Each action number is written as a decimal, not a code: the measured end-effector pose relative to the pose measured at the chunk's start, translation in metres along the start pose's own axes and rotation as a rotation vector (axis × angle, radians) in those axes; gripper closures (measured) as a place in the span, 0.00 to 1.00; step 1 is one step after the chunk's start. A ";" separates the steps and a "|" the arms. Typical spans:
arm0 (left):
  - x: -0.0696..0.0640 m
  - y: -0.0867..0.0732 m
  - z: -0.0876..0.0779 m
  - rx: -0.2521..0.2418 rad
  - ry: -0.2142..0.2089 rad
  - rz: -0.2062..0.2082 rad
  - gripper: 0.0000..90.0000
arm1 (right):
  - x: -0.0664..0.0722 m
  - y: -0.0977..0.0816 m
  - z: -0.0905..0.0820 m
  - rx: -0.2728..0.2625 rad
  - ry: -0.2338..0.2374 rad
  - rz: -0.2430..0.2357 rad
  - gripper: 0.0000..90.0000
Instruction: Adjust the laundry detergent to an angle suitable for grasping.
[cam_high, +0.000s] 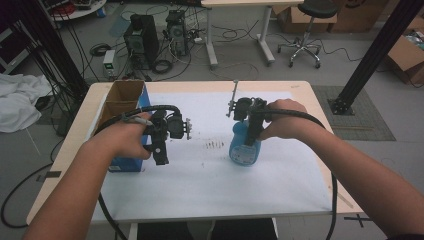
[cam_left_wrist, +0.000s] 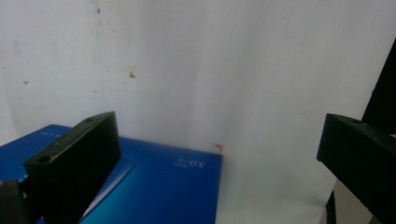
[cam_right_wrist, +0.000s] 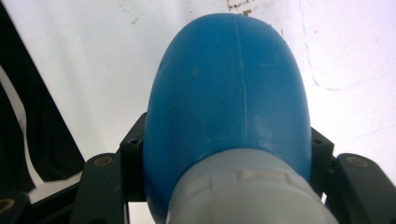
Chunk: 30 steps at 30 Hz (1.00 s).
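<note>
Right gripper (cam_high: 248, 131) clamps my blue bottle (cam_high: 244, 147) just below its grey cap (cam_right_wrist: 247, 193), upright on white paper (cam_high: 210, 175). Left gripper (cam_high: 161, 150), jaws spread, hovers beside blue box (cam_left_wrist: 154, 186).

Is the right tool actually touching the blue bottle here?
Touching. In the right gripper view, the right tool has both jaws pressed against the sides of the blue bottle below its white cap.
</note>
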<state>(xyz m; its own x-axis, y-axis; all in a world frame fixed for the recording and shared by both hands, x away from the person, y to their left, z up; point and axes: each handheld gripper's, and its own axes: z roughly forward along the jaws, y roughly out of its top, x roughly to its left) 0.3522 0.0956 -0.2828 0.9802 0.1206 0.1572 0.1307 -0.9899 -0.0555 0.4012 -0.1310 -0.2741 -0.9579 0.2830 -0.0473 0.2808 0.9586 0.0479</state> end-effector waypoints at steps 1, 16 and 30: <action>0.000 0.000 0.000 -0.001 0.001 0.000 0.00 | 0.000 0.000 0.001 0.000 0.002 0.023 0.43; -0.002 0.000 -0.001 0.000 0.006 -0.003 0.00 | 0.003 0.004 0.014 0.003 0.016 0.160 0.43; -0.002 -0.001 -0.003 0.001 0.008 -0.002 0.00 | -0.001 -0.001 0.021 -0.014 0.017 0.234 0.43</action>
<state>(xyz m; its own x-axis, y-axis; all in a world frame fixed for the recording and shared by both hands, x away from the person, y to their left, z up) 0.3494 0.0962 -0.2806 0.9787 0.1219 0.1654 0.1328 -0.9895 -0.0566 0.4031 -0.1311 -0.2953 -0.8675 0.4971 -0.0163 0.4950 0.8661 0.0696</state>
